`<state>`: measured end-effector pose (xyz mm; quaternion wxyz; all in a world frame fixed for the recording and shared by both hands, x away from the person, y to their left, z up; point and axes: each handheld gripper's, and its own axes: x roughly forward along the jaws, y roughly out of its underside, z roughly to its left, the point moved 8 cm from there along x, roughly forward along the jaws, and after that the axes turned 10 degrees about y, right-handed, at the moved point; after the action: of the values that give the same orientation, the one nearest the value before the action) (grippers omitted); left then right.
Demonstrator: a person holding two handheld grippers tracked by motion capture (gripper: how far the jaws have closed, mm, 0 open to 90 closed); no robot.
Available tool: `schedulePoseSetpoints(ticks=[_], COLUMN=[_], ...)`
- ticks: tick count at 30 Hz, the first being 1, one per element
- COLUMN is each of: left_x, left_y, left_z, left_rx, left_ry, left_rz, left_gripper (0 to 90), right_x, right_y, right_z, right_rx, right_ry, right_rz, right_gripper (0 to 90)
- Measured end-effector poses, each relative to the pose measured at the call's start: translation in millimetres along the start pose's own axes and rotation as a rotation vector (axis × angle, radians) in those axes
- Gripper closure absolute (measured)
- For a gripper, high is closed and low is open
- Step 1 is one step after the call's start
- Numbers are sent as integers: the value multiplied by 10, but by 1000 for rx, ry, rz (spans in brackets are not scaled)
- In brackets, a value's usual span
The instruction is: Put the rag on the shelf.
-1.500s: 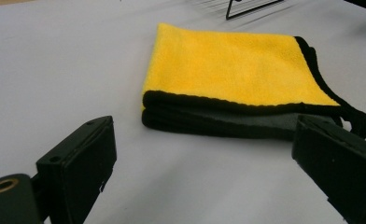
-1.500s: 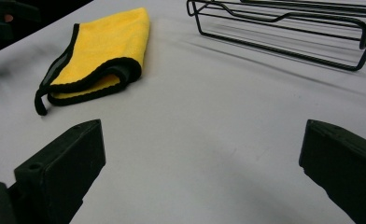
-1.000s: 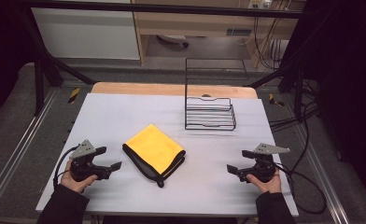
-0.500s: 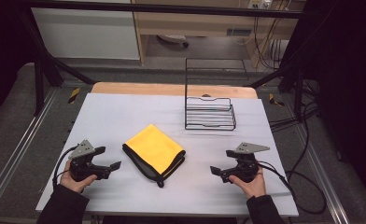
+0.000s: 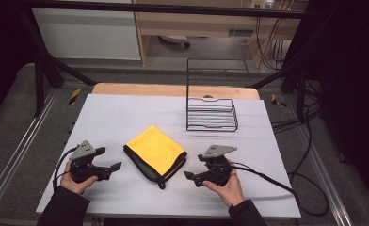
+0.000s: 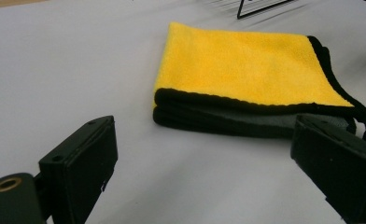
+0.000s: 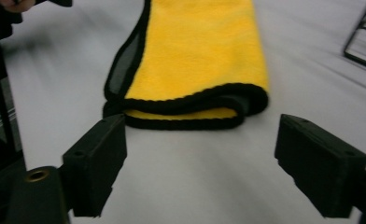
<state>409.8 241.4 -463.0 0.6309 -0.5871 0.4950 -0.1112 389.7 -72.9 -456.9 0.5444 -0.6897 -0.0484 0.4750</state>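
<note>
A folded yellow cloth with black edging lies near the middle of the white table. My left gripper rests on the table left of it, open and pointing at the cloth, which lies just beyond my jaws. My right gripper sits close to the cloth's right corner. It is open, and its jaws have just been closing a little with nothing between them. In the right gripper view the cloth's folded edge lies a short way past my jaws.
A black wire rack stands at the back right of the table, with its tall frame at the far side. Cables trail off the table's right edge. Bare white surface surrounds the cloth.
My right gripper has slid left across the table from the right edge to just beside the cloth. The left gripper and the cloth have stayed put.
</note>
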Motion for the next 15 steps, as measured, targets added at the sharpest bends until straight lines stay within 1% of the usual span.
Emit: schedulePoseSetpoints(ticks=[2,3,4,5,6,7,9,12,13,15], left_x=[0,0,0,-1,-3,-4,-4,0,1,6], left_y=[4,4,3,3,4,5,7,14,14,13], left_z=[-6,-8,-8,-5,-2,-1,3,8,7,3], left_rx=[4,4,4,4,5,5,2,0,1,-3], left_ry=[0,2,2,0,-1,0,1,0,0,3], left_rz=[5,4,3,4,4,3,3,6,7,5], left_gripper=[73,73,73,73,74,75,75,76,76,77], right_x=[72,110,147,180,206,236,292,397,435,521], right_y=[-20,-22,-29,-43,-60,-88,-136,-188,-197,-210], right_z=[101,135,147,137,101,44,-74,-219,-256,-299], right_rx=[-20,-34,-44,-43,-32,-24,4,29,42,48], right_ry=[-22,-23,-14,-8,2,21,58,83,88,88], right_rz=[4,14,24,30,33,26,29,39,47,59], right_gripper=[234,256,262,278,291,299,327,374,383,397])
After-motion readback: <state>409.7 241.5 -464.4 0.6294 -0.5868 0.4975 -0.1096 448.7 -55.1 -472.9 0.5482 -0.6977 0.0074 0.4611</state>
